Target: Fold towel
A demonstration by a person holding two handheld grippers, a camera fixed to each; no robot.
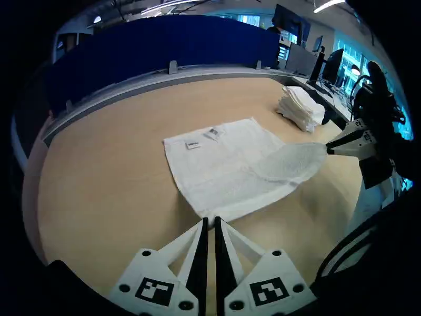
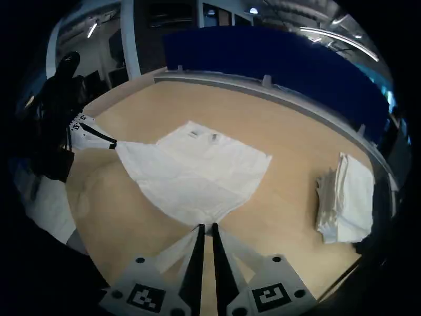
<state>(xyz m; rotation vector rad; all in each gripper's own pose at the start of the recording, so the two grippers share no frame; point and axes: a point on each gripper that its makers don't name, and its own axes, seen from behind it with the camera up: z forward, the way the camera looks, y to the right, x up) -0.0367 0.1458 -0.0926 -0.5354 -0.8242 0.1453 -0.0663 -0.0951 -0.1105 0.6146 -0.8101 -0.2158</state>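
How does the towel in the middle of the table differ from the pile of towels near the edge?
The spread towel lies opened out; the towel stack is folded and piled several layers high. The spread towel has two corners pinched by the left tongs and right tongs; the towel stack sits untouched. Both are white, on the same wooden table.

Wooden desk [image 1: 105, 174], blue partition [image 1: 158, 47] behind, ceiling strip lights [image 1: 329, 5], monitors [image 1: 300, 59] beyond.
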